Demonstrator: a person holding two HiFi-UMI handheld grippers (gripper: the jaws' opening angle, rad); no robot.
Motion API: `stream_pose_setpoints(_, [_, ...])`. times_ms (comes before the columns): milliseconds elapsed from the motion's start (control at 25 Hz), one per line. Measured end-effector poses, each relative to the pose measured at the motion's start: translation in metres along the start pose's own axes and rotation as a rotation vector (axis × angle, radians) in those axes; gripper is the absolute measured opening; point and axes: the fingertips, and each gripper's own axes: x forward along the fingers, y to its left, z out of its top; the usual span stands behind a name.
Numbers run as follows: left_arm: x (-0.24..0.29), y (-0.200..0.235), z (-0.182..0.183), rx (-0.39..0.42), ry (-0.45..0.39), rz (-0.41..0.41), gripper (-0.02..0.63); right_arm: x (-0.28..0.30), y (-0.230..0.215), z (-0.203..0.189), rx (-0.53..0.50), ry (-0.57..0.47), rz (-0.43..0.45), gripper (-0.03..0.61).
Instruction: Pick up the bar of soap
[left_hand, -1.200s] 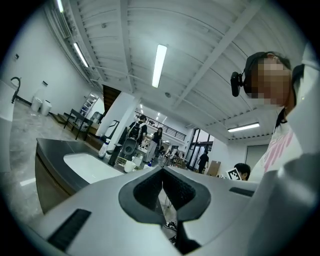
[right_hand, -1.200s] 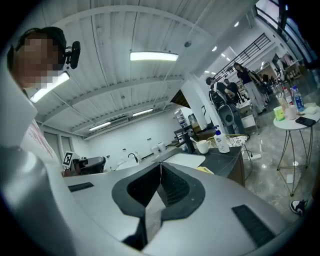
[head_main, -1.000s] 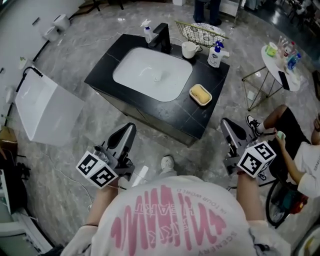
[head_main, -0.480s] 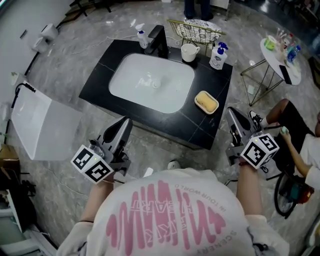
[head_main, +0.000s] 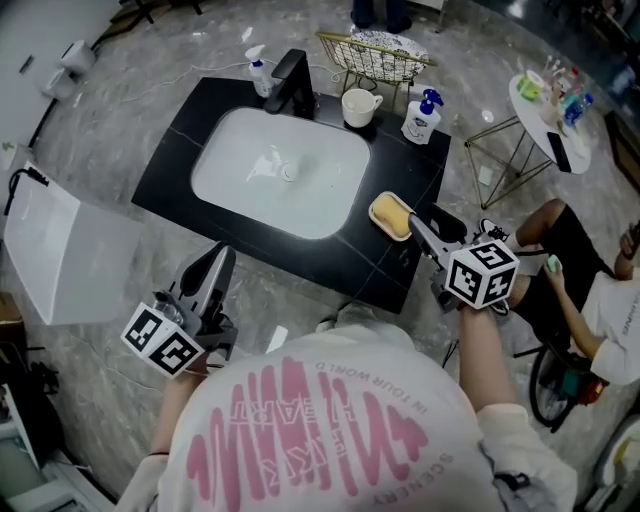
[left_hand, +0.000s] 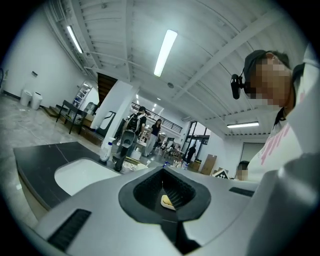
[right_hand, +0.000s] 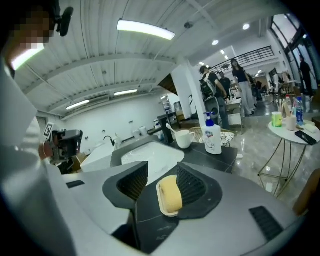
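A yellow bar of soap (head_main: 392, 214) lies in a cream dish on the black counter (head_main: 395, 272), right of the white basin (head_main: 280, 175). My right gripper (head_main: 418, 228) reaches over the counter's front right corner, its tips at the dish. In the right gripper view its jaws (right_hand: 160, 182) are opening; the soap (right_hand: 170, 193) lies ahead between them, close to the right pad, with neither pad pressing it. My left gripper (head_main: 212, 272) hangs in front of the counter, jaws together, nothing held. Far off, the soap (left_hand: 167, 201) shows through its pad gap.
A black faucet (head_main: 290, 80), spray bottle (head_main: 258, 68), white mug (head_main: 358, 107), pump bottle (head_main: 422, 118) and wire basket (head_main: 375, 55) line the counter's back. A round side table (head_main: 550, 120) and a seated person (head_main: 590, 300) are at the right, a white bin (head_main: 60, 260) at the left.
My right gripper has moved forward and left from beside the counter to the soap dish, and its jaws have parted. The left gripper has stayed low in front of the counter.
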Motion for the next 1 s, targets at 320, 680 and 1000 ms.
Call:
stream_pose_setpoints(320, [-0.022,0.027,-0.004,-0.050,-0.015,0.166,0.011,0.065,-0.012,-0.045,-0.166,0.338,0.066,0.189])
stream_pose_setpoints(680, [-0.041,0.044,-0.001,-0.047,-0.038,0.244,0.011,0.094,-0.026,-0.079,-0.314,0.637,0.054,0.189])
stream_pose_setpoints(1000, [-0.041,0.049,-0.003,-0.064,-0.050,0.231,0.011,0.105,-0.024,-0.078,-0.418,0.833,0.069,0.189])
